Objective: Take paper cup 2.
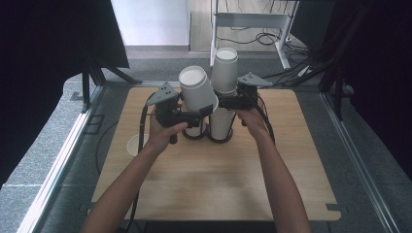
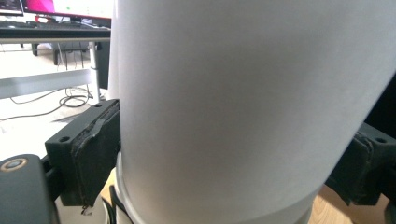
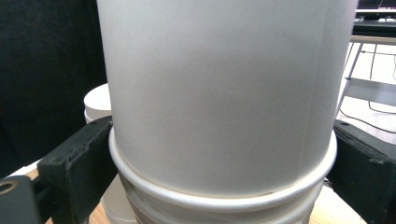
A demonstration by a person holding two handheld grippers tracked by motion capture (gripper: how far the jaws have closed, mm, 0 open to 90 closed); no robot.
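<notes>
My left gripper [image 1: 203,112] is shut on a white paper cup [image 1: 197,90], which leans to the left with its open mouth up. The cup's lower end sits just above a short stack of cups [image 1: 196,130]. In the left gripper view the pads [image 2: 95,149] press on the cup's wall [image 2: 243,93], and another cup's rim [image 2: 122,189] shows just below. My right gripper [image 1: 224,103] is shut on a taller stack of white cups [image 1: 225,70] that stands beside it. In the right gripper view the jaws clasp the stack [image 3: 219,93] at a rim [image 3: 224,198].
Both stacks stand in dark rings [image 1: 219,140] at the back middle of the wooden table [image 1: 214,179]. A single white cup [image 1: 132,144] sits by the left forearm near the table's left edge. Cables and a desk frame [image 1: 252,22] lie on the floor beyond.
</notes>
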